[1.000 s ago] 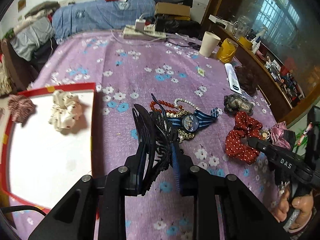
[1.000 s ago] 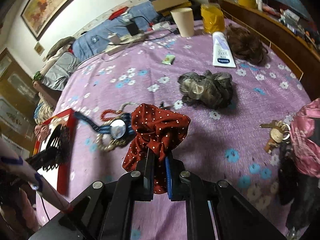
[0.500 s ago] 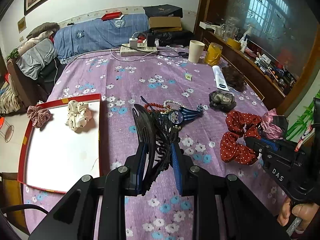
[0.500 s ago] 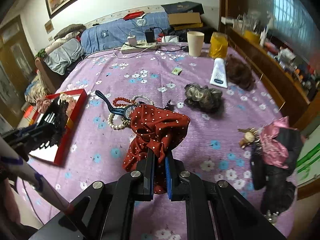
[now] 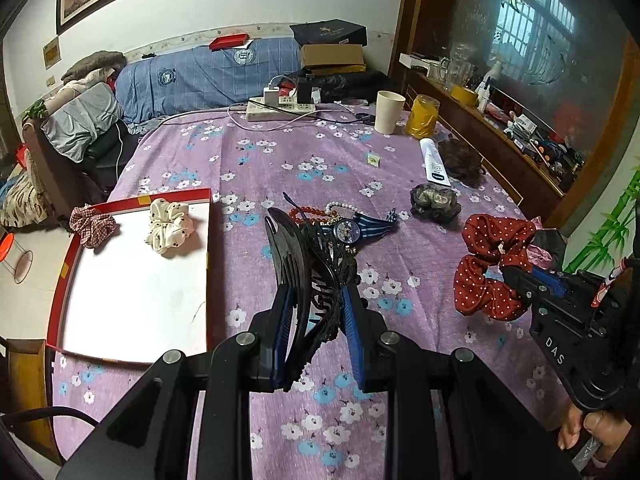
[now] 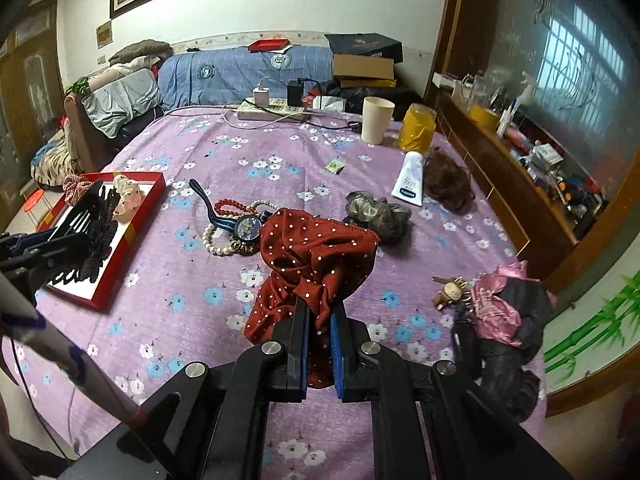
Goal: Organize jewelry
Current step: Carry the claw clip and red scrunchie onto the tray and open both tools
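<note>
My left gripper [image 5: 316,300] is shut on a black claw hair clip [image 5: 308,268] and holds it above the purple cloth, right of the red-rimmed white tray [image 5: 136,292]. The tray holds a cream scrunchie [image 5: 169,225] and a checked scrunchie [image 5: 91,222]. My right gripper [image 6: 319,312] is shut on a red dotted scrunchie [image 6: 316,256], also seen in the left wrist view [image 5: 490,264]. A striped watch [image 6: 240,226], red beads [image 6: 228,206] and pearls [image 6: 216,240] lie in a pile mid-table. A grey scrunchie [image 6: 378,212] lies beyond.
At the far end stand a cup [image 6: 376,120], a yellow jar [image 6: 416,128], a white tube [image 6: 410,180], a dark hair piece [image 6: 448,178] and a power strip [image 6: 272,110]. A pink pouch with keys [image 6: 488,300] lies at the right edge.
Both grippers have lifted and pulled back from the table, each keeping its item. The table looks farther and more of the room shows.
</note>
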Demonstrator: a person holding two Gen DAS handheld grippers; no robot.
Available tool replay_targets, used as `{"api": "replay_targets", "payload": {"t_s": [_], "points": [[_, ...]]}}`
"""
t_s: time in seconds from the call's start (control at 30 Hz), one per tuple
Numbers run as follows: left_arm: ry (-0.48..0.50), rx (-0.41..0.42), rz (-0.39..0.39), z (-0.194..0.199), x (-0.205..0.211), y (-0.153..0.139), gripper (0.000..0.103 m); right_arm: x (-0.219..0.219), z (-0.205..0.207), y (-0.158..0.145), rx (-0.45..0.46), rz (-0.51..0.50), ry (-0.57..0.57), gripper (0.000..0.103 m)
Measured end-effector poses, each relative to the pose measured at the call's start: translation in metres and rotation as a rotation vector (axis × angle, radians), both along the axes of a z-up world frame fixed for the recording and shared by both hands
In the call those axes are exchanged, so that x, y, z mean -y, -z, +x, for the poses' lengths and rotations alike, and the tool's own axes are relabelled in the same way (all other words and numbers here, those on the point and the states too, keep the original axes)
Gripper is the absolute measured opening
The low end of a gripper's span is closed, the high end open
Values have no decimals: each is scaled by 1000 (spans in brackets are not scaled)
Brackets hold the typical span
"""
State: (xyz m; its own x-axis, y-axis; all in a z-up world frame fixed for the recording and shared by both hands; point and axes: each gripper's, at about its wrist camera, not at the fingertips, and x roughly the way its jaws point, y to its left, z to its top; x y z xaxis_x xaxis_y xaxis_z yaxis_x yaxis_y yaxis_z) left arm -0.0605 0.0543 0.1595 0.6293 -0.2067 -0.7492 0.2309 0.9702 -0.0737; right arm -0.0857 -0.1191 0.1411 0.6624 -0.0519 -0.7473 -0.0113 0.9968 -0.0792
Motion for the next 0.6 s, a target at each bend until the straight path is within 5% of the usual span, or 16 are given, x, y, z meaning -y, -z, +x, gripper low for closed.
{"api": "replay_targets", "payload": {"t_s": [0.33, 0.6], "points": [[-40, 1, 0, -21, -13, 0, 24, -1, -19, -2, 9, 0, 2, 9], [-150, -25, -8, -24, -66, 6, 24, -29, -18, 3, -3, 30, -57, 9]]}}
